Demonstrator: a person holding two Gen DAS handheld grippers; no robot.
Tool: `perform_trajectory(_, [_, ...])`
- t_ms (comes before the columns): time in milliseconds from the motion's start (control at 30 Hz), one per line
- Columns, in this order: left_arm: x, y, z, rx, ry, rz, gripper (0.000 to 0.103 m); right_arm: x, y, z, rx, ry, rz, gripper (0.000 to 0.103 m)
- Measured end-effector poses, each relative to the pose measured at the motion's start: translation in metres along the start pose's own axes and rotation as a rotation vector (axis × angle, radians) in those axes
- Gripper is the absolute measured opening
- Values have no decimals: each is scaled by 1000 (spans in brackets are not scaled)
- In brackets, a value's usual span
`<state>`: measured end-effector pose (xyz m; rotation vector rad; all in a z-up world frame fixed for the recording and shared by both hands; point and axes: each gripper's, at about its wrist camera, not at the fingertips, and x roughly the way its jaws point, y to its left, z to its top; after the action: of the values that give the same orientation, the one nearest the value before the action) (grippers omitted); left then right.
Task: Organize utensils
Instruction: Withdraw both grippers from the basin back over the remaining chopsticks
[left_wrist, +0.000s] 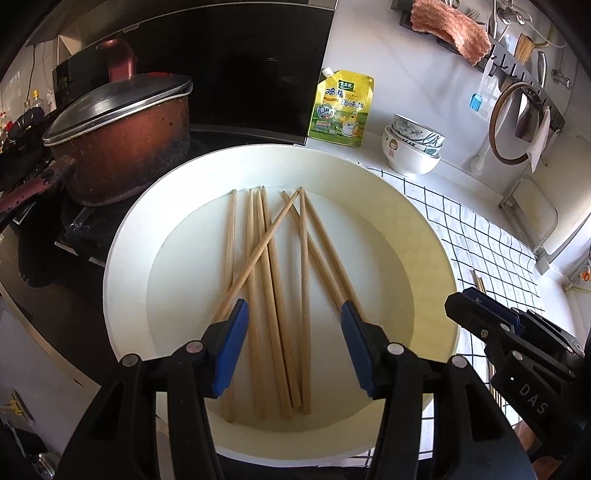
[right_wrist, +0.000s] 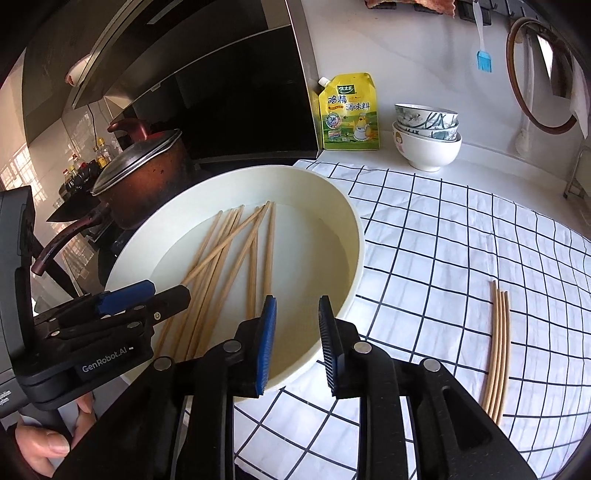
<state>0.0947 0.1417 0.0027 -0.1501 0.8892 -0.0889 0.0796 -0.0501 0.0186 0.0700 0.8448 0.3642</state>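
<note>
- Both pairs of jaws are seen parted and empty: the left gripper is held moderately wide above the wooden chopsticks, with no pad touching them, while the right gripper is set narrower over the near rim of the white basin.
- Several chopsticks are scattered in the basin, some crossing one another, their near ends lying below and between the left jaws.
- Three more chopsticks are laid side by side on the checked cloth, well to the right of the right jaws.
- A person's hand is seen on the left gripper's handle.
- Behind the basin, a lidded pot, a yellow seasoning pouch and stacked bowls are placed.
</note>
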Motion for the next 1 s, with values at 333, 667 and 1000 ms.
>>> perform_trajectory(333, [-10, -30, -8, 38, -5, -28, 53, -25, -22, -11, 29, -36, -26, 27])
perform_trajectory(667, [-15, -70, -21, 99, 4, -78, 54, -48, -58, -29, 66, -53, -74, 29])
perform_trajectory(1000, [-14, -118, -33, 164, 19, -152, 58, -74, -118, -61, 146, -55, -166, 32])
